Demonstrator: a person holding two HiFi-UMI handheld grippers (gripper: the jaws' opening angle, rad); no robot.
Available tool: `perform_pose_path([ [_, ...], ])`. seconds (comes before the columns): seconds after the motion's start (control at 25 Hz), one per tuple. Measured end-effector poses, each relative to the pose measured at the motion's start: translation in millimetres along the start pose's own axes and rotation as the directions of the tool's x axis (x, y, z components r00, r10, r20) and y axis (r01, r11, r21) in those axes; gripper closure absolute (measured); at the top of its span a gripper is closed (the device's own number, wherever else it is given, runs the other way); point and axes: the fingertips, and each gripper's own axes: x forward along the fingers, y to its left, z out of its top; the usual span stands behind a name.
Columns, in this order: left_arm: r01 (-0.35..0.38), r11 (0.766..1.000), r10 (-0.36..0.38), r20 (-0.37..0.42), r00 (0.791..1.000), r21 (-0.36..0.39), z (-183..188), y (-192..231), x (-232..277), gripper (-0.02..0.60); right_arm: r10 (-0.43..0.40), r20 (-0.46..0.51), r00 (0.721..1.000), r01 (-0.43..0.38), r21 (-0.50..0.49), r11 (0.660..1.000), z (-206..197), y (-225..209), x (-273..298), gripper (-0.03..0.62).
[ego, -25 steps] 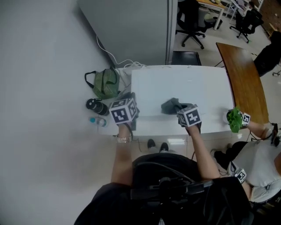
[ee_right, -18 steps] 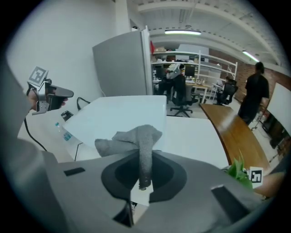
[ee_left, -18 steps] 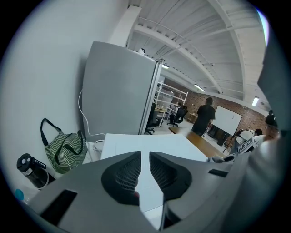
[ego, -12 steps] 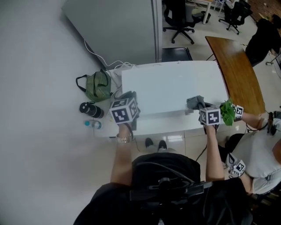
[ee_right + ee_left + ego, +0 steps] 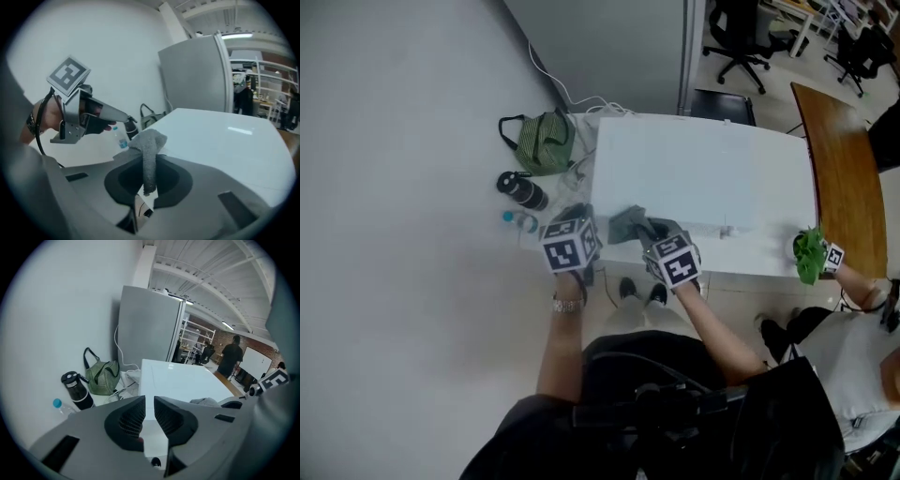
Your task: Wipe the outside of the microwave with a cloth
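While the right tongs (image 5: 149,185) are pinching a crumpled grey cloth (image 5: 149,143) between their jaws, the cloth's free end is bunching up just ahead of them, seemingly lying on the near left corner of the white glossy box-shaped microwave (image 5: 225,140). The left tongs (image 5: 149,404) are hovering just to the left of the right tongs, off the microwave's edge, with their jaws drawn almost together and nothing between them. Judging by this, the wiping is going on across the top panel. No streaks are showing which part is done, and the front and sides are probably waiting. Counting up: one microwave, one grey cloth and two pairs of tongs are working here. Beyond the left tongs, one green striped bag (image 5: 542,141), one black flask (image 5: 520,190) and one clear bottle with a blue cap (image 5: 517,221) are sitting. Far to the right of the right tongs, another person is holding one green cloth (image 5: 807,253).
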Motion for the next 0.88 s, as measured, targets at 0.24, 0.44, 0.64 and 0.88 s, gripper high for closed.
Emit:
perform_pose_path([
  [0.24, -0.053, 0.998, 0.053, -0.002, 0.999, -0.027, -13, 29, -24, 0.517, 0.027, -0.009, 1.0, -0.028, -0.06, 0.998, 0, 61, 74, 0.571],
  [0.44, -0.017, 1.0, 0.018, 0.03, 0.999, -0.022, -3, 31, -34, 0.518, -0.076, -0.029, 0.997, 0.076, -0.017, 0.997, -14, 33, 80, 0.571],
  [0.64, 0.045, 0.999, -0.044, 0.034, 0.998, -0.018, -3, 24, -32, 0.517, -0.221, -0.038, 0.974, 0.224, 0.079, 0.971, -38, -33, 29, 0.572],
  [0.88, 0.152, 0.988, -0.153, 0.045, 0.987, 0.02, 0, -11, -20, 0.517, -0.457, -0.097, 0.884, 0.467, 0.219, 0.857, -96, -140, -62, 0.572],
])
